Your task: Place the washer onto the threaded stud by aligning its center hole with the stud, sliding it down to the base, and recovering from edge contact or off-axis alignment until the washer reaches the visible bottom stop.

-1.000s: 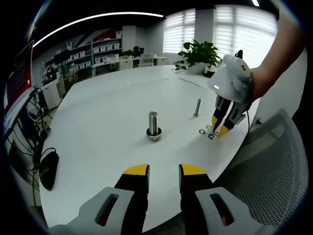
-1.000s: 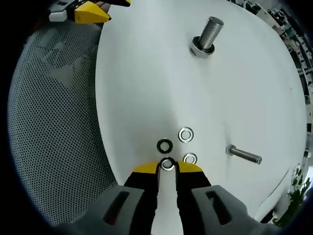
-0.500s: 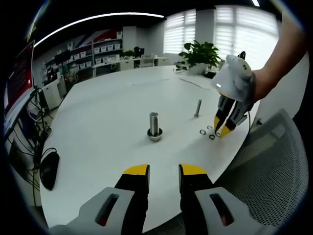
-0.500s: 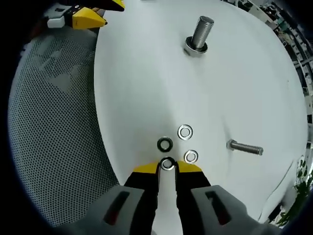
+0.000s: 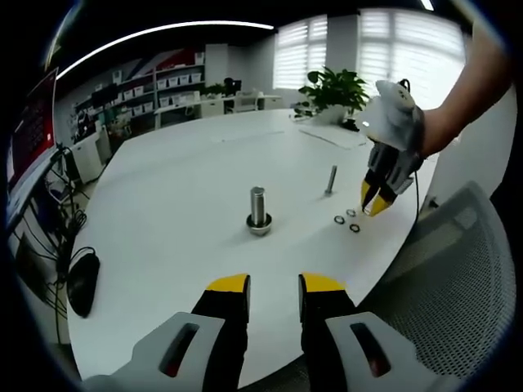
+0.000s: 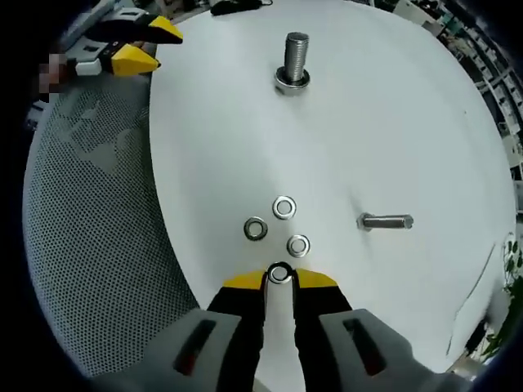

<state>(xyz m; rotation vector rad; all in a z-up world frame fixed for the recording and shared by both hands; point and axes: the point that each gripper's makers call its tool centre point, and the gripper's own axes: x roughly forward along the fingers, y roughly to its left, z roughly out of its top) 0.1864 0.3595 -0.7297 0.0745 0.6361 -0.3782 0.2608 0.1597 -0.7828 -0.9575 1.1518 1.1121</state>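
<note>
My right tool (image 6: 279, 278) pinches one washer (image 6: 279, 273) by its rim, clear of the desk (image 6: 392, 122) near its chair-side edge, hole left free for threading. Three flat steel rings (image 6: 279, 223) lie below. Threaded stud (image 6: 295, 55) stands upright mid-desk; loose bolt (image 6: 386, 221) lies sideways. Left tool (image 5: 274, 286) waits, jaws apart, empty.

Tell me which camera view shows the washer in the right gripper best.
The right gripper view: the washer sits large between the right gripper tips. In the left gripper view that gripper is small and distant, the washer too tiny to tell.
</note>
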